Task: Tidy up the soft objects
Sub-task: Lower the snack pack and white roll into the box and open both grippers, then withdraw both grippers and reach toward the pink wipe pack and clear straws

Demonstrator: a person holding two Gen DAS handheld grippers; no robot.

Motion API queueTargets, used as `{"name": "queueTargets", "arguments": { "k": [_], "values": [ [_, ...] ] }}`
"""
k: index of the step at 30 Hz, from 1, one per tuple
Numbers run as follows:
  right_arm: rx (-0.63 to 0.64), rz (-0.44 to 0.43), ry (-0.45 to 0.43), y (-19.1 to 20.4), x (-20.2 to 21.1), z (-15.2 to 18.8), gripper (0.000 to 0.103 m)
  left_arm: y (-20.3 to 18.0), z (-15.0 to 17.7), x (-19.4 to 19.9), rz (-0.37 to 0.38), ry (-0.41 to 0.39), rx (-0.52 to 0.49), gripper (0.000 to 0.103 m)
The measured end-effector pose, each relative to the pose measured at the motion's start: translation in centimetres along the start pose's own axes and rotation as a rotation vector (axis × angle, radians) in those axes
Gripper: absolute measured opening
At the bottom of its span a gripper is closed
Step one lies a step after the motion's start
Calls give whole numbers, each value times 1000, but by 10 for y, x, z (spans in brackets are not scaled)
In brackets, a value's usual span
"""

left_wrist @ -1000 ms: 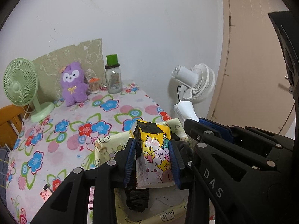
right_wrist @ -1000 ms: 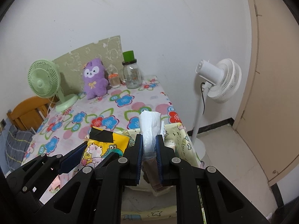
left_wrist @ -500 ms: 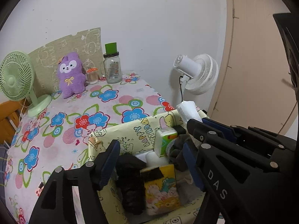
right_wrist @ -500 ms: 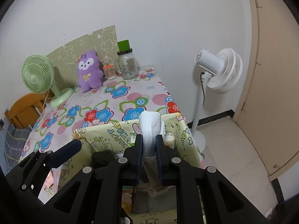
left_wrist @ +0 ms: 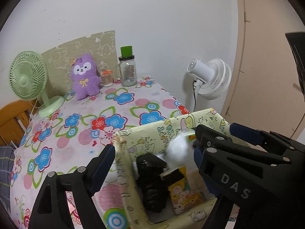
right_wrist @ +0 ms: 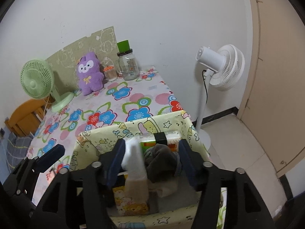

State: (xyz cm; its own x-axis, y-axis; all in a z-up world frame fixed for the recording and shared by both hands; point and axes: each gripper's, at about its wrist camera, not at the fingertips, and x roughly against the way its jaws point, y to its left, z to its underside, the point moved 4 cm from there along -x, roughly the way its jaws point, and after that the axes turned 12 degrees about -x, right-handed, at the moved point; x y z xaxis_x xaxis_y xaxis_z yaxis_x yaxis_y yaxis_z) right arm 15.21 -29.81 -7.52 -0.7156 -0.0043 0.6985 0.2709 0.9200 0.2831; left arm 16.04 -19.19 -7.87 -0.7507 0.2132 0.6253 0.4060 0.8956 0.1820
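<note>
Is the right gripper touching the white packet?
Touching. The right wrist view shows the white packet leaning against one finger of the open right gripper; the other finger is apart.

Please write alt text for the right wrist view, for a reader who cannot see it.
The right tool is open above a yellow cartoon-print storage box on a flowered tablecloth, with a white soft packet upright between its fingers. The box also holds a dark cloth and tissue packs; a purple plush sits behind.

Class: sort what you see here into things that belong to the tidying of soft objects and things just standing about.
In the job: storage box, white packet, yellow cartoon packet, dark cloth, right gripper.

Standing about: green fan, glass jar, white fan.
</note>
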Motion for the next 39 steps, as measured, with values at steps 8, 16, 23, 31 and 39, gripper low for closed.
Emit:
{"name": "queueTargets", "arguments": {
  "k": [8,16,23,31,39],
  "values": [
    [4,2,-31,17,16,5,78,21,7,24,-39,-33,18,95],
    [12,-4,-70,40,38,13,86,41,16,51,-69,-72,34,98],
    [34,-8,-110,60,57,20,90,58,24,74,-92,-106,48,99],
    [64,-21,-133,83,73,33,92,77,36,95,-122,-132,62,100],
    [87,-27,-139,106,82,48,93,97,51,109,-145,-142,67,103]
  ]
}}
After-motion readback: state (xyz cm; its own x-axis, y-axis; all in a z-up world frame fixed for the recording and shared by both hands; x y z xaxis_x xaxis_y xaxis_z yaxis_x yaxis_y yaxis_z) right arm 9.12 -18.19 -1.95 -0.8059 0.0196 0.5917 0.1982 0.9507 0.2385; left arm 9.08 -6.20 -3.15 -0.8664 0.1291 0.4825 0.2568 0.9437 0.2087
